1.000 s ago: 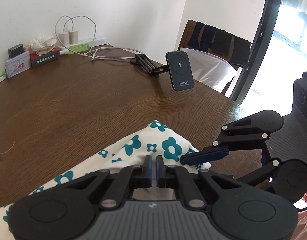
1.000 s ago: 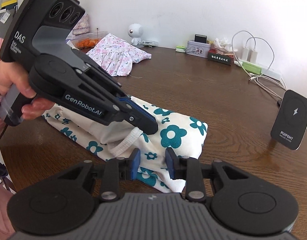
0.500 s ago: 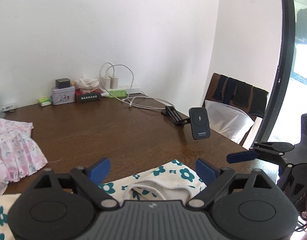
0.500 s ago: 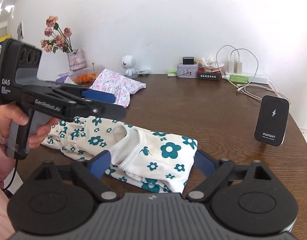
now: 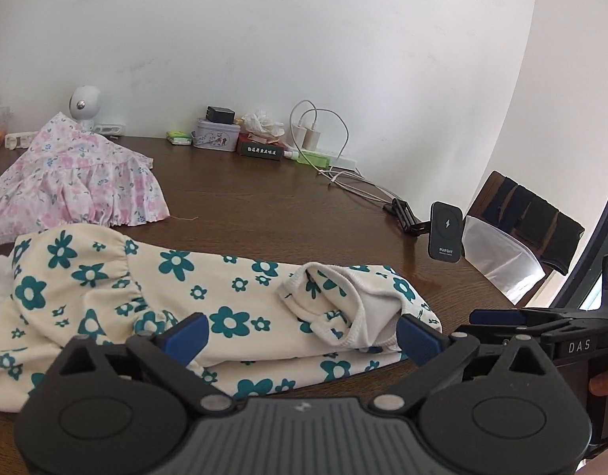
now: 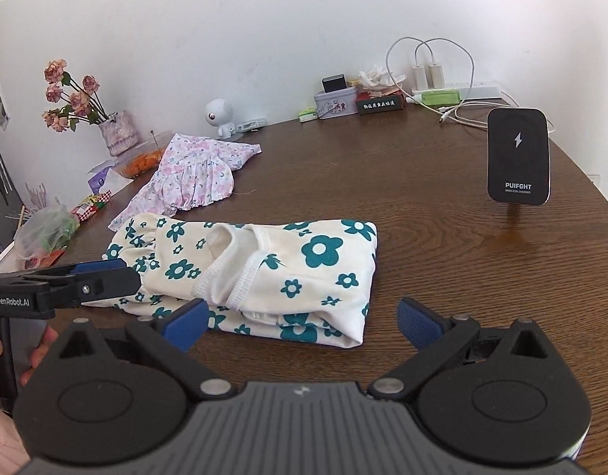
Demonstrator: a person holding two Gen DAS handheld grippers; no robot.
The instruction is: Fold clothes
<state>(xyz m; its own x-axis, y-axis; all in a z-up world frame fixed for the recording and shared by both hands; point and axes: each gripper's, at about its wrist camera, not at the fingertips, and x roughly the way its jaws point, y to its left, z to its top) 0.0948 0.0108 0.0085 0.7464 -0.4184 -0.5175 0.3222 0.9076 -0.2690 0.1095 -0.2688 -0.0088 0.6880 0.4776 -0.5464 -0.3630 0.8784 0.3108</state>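
Folded cream garment with teal flowers [image 6: 264, 269] at frame center on brown table [image 6: 442, 245]. Left gripper [image 5: 300, 334] and right gripper [image 6: 302, 318] low in frame, jaws apart, holding nothing.

We see the folded garment [image 6: 264, 269] lying on the tabletop [image 6: 442, 245], a dress [image 6: 193, 178] behind it, the charger stand [image 6: 517, 156] to its right.
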